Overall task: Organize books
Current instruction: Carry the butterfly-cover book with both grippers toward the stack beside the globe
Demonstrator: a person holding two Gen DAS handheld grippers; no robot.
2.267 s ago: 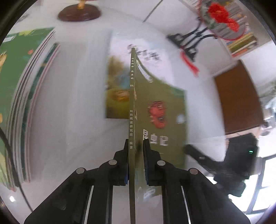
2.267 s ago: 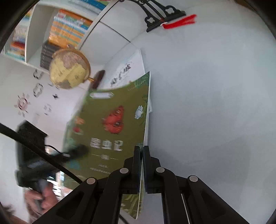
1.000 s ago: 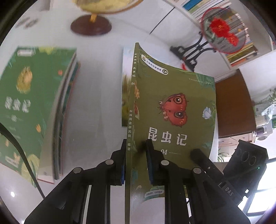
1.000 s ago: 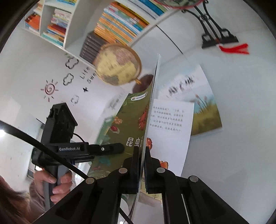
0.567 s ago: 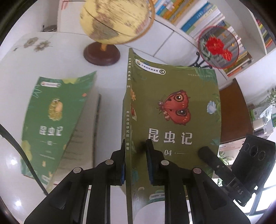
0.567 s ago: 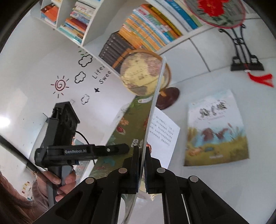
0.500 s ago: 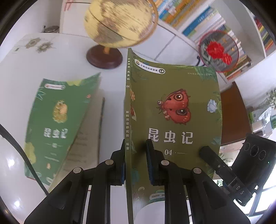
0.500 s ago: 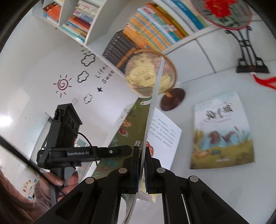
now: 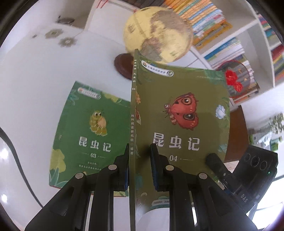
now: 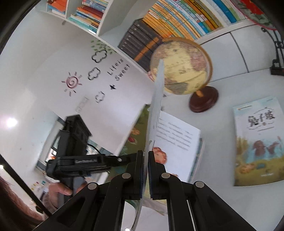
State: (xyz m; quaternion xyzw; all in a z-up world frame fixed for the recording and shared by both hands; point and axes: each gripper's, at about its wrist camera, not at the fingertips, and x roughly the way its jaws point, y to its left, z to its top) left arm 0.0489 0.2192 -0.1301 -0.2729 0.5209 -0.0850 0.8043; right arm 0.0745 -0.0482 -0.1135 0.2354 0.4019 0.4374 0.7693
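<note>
Olive book "04" (image 9: 182, 124) (butterfly cover): held upright above the white table (image 9: 35, 85). Left gripper (image 9: 139, 167) clamped narrow at its spine; right gripper (image 10: 145, 170) pinched onto the front cover's edge, lifting it open. Green book "03" (image 9: 92, 131) flat below, left. Globe (image 9: 158, 33) behind. Pale picture book (image 10: 259, 142) lying apart.

It looked like a child's study or reading room: packed white bookshelves (image 10: 170, 16), a globe (image 10: 181, 65) on the white table (image 9: 44, 74), playful wall decals (image 10: 99, 71).
</note>
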